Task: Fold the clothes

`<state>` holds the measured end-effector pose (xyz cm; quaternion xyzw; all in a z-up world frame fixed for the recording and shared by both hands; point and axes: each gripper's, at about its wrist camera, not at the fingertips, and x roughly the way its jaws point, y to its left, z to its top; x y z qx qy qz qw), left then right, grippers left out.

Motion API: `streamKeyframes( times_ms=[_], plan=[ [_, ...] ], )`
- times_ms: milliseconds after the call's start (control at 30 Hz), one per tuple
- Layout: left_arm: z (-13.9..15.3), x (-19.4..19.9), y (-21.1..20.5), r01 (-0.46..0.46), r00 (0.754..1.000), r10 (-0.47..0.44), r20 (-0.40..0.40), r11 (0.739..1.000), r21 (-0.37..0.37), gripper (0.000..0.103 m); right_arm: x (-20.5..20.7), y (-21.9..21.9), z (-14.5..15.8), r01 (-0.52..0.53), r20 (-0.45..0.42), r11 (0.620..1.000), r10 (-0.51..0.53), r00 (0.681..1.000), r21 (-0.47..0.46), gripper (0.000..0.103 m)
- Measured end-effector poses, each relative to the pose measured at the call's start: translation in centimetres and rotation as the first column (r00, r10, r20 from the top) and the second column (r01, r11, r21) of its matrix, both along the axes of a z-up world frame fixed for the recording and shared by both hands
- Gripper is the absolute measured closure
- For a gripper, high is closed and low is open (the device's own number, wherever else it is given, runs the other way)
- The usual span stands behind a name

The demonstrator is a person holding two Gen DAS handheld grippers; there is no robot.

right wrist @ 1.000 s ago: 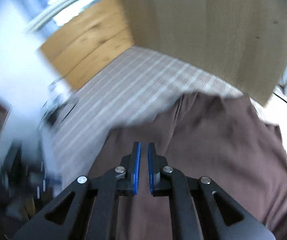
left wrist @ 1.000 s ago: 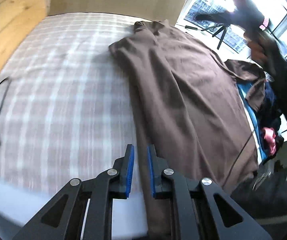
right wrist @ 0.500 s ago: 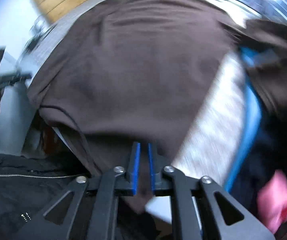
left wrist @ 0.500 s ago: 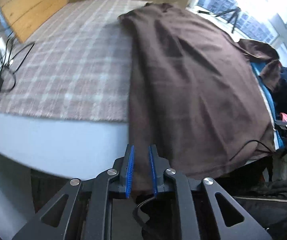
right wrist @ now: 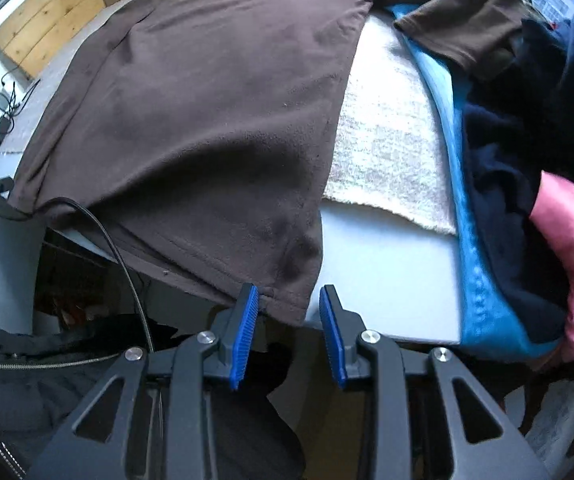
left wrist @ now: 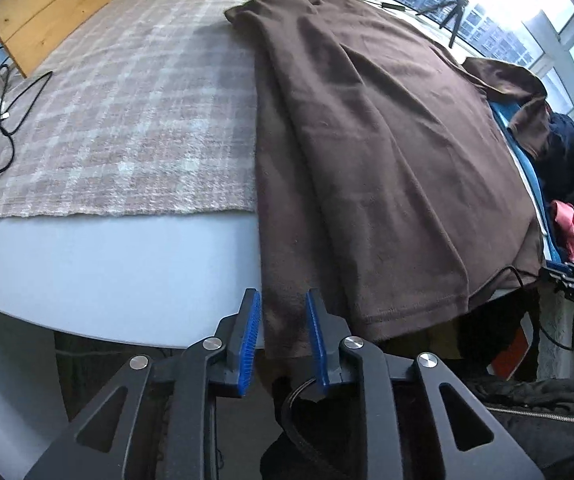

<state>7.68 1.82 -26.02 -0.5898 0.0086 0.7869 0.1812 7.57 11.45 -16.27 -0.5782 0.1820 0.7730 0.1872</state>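
Brown garment spread lengthwise on the desk, both tongs parted at its near hem

The brown garment [left wrist: 367, 140] lies flat along the desk [left wrist: 107, 264], partly over a plaid blanket [left wrist: 127, 120], its hem hanging off the 6 o'clock edge. One long side looks folded inward as a lengthwise pleat; no crosswise fold shows, so by my reading the folding is partway at most. The left tongs [left wrist: 283, 336] stand moderately open with the hem's left corner between the pads, unpinched. The right tongs [right wrist: 289, 334] gape wider, the right hem corner just at the left pad, gripping nothing. At 3 o'clock a heap of other clothes [right wrist: 527, 160], dark blue and pink, lies unfolded.
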Motion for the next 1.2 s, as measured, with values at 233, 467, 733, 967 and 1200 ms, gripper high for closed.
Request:
streamKeyframes(
  times_ms=[233, 467, 733, 967, 1200],
  plan=[
    [-0.2, 0.7, 0.9, 0.067, 0.997, -0.069, -0.029, 0.997, -0.047, 0.101, -0.8, 0.6, 1.6, -0.05, -0.018, 0.998, 0.05, 0.999, -0.033, 0.099],
    [1.3, 1.8, 0.4, 0.124, 0.99, -0.128, -0.055, 0.989, -0.077, 0.101, 0.3, 2.5, 3.5, -0.008, -0.037, 0.999, 0.006, 0.999, -0.035, 0.099],
    [2.4, 2.1, -2.0, 0.022, 0.999, -0.026, -0.043, 0.995, -0.093, 0.094, -2.9, 1.1, 3.1, -0.129, 0.125, 0.99, 0.121, 0.985, 0.06, 0.089],
    [1.2, 2.6, 1.5, 0.06, 0.997, -0.063, 0.033, 0.994, 0.089, 0.086, -10.3, 0.9, 7.8, -0.179, -0.134, 0.983, 0.182, 0.974, 0.039, 0.081],
    [-0.2, 1.2, 2.5, 0.03, 1.0, -0.03, 0.009, 0.999, 0.025, 0.103, -12.4, 2.2, 1.4, -0.287, -0.014, 0.957, 0.288, 0.958, 0.034, 0.081]
  ],
)
